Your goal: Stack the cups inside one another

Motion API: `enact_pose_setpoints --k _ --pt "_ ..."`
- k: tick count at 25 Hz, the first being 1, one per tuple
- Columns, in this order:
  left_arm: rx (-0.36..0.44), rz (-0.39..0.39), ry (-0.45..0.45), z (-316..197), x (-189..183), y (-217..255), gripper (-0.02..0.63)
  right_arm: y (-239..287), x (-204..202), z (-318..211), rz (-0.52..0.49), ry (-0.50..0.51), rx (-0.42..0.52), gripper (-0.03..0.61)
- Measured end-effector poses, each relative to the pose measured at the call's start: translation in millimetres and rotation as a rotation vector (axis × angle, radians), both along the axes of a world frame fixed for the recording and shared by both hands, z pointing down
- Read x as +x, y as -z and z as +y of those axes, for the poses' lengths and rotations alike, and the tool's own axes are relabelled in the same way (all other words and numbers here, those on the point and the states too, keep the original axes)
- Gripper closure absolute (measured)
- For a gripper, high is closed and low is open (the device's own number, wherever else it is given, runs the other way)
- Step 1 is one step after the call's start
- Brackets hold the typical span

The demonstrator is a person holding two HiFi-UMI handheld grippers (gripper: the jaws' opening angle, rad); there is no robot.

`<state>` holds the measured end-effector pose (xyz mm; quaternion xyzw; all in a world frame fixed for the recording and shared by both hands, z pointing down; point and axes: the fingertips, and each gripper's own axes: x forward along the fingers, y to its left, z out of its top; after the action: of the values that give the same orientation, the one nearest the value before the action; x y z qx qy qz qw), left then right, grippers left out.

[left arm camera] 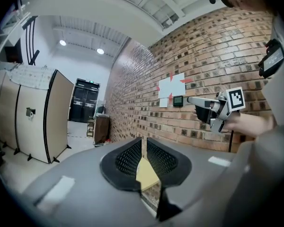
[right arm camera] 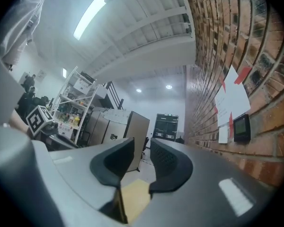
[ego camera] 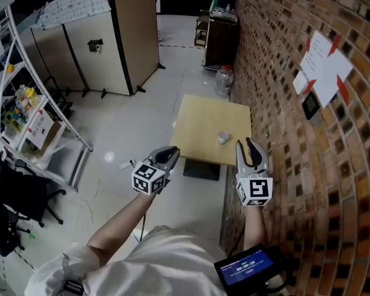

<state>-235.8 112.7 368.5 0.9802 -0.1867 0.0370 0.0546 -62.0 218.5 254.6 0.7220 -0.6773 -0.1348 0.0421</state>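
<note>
Nearest the camera in the head view, a small screen (ego camera: 245,267) with a blue display sits at the person's waist. Both forearms are raised in front of the body, each hand carrying a gripper at about the same height.

Left gripper (ego camera: 170,152): in its own view (left arm camera: 143,144) the jaws stand very narrow, with a thin slit between the black pads. Nothing is held; only a strip of the table (left arm camera: 146,174) shows through the slit.

Right gripper (ego camera: 246,147): in its own view (right arm camera: 143,150) the jaws stand a little apart, with a wider gap than the left. Nothing is held, and the table top (right arm camera: 135,197) shows below the gap. It is held close to the brick wall (ego camera: 283,103).

Both grippers are well clear of the work. The square, light wooden table (ego camera: 203,116) stands on the floor beyond them, one side against the wall.

The cups (ego camera: 223,138) show as a small pale shape on the table, toward its near wall-side part. They are too small to tell their number or whether they are nested.

Farther along the wall a clear jug (ego camera: 224,78) stands on the floor, then a dark cabinet (ego camera: 221,36). White papers (ego camera: 324,66) are fixed to the brick. On the opposite side are beige partition panels (ego camera: 120,36) and a white shelf rack (ego camera: 24,103).
</note>
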Motion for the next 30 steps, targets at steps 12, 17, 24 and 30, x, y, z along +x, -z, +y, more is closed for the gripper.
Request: enact_pose_setpoints --k 12,17,24,30 --pt "0.004 -0.047 -0.075 -12 8 6 0.560 -25 -5 -15 -0.041 -0.036 -0.085 0.481" --pt "-0.016 -0.073 -0.097 -8 12 -10 0.560 -41 0 -12 -0.044 -0.053 -0.133 0.512" --pt "-0.033 -0.101 -0.112 1 16 -23 0.560 -51 7 1 -0.049 -0.074 -0.142 0.514" --pt "-0.037 -0.103 -0.105 12 12 -29 0.560 -62 9 18 -0.060 -0.082 -0.162 0.523"
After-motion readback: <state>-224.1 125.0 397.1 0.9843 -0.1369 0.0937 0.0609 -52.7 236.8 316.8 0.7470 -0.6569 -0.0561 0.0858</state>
